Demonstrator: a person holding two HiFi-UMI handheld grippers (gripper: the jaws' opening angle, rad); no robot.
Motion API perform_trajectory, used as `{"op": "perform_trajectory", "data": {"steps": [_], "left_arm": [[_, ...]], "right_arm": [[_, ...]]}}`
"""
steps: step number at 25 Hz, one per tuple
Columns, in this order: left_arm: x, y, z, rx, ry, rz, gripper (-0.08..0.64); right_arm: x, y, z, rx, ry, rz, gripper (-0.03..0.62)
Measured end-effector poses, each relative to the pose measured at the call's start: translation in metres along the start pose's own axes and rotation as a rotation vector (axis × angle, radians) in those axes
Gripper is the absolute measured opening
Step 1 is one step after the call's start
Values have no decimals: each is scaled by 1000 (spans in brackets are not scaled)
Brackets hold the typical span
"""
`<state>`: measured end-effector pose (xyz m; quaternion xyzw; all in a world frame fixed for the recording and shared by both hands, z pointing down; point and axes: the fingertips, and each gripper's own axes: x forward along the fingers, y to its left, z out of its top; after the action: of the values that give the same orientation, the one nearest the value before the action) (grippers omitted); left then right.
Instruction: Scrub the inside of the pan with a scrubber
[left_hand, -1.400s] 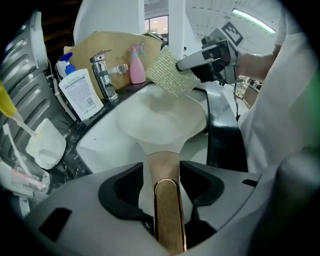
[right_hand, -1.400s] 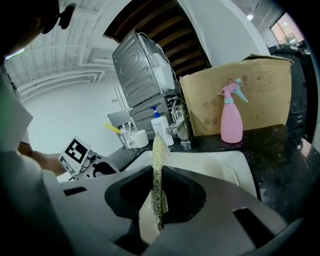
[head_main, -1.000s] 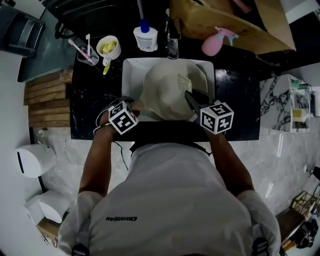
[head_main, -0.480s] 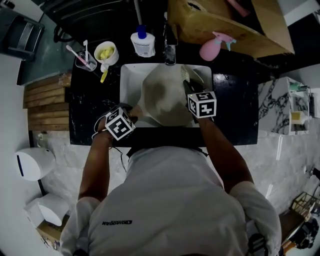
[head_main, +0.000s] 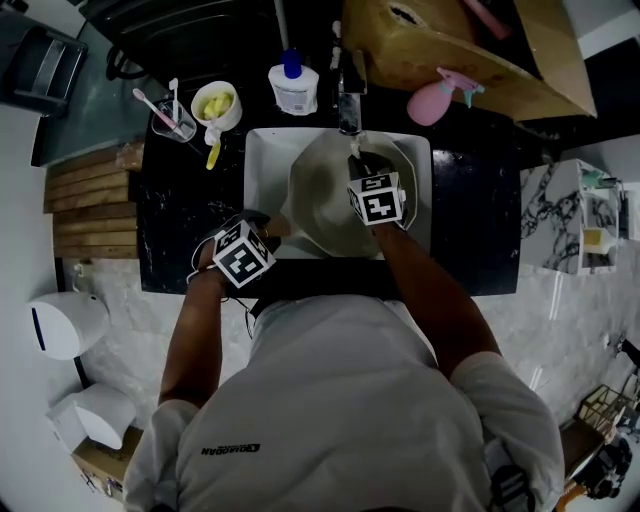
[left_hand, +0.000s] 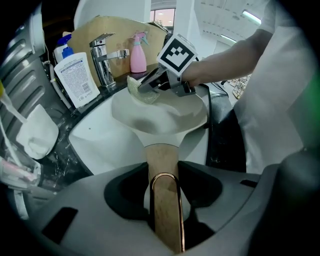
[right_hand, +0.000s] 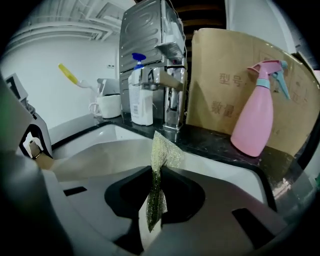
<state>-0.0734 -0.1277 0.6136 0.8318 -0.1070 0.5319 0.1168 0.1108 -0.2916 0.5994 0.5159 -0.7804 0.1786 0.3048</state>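
Left gripper (left_hand: 164, 181): closed on the wooden handle (left_hand: 162, 157) of the pan (head_main: 322, 205), at the near left edge of the sink (head_main: 262, 150). Its jaws have just been closing, with the handle between them. The handle carries a thin copper-coloured loop along its top. The pan lies in the sink and fills most of the basin, its pale inside open to the head view.

Right gripper (right_hand: 155, 186): closed on the scrubber (right_hand: 163, 149), a thin greenish mesh sheet pinched edge-on between the jaws, its free end standing up beyond them. This gripper reaches over the pan toward the far side of the sink, and the scrubber sits at the far rim of the pan, just in front of the tap (head_main: 347, 100).

Surroundings: the sink is white and set into a dark surface (head_main: 180, 205). Behind the sink, the tap stands at the middle, a white bottle with a blue cap (head_main: 293, 80) to the left of it and a pink spray bottle (head_main: 437, 98) to the right. A cardboard box (head_main: 450, 40) stands behind the spray bottle. Far left of the sink stands a white cup (head_main: 216, 103) with yellow contents.
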Motion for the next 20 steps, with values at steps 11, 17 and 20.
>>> {"op": "perform_trajectory", "data": {"steps": [11, 17, 20], "left_arm": [[0, 1, 0, -20, -13, -27, 193], [0, 1, 1, -26, -10, -33, 193], [0, 2, 0, -30, -9, -34, 193]], "right_arm": [[51, 20, 13, -75, 19, 97, 73], [59, 35, 11, -88, 20, 192, 75], [62, 46, 10, -86, 14, 254, 78]]}}
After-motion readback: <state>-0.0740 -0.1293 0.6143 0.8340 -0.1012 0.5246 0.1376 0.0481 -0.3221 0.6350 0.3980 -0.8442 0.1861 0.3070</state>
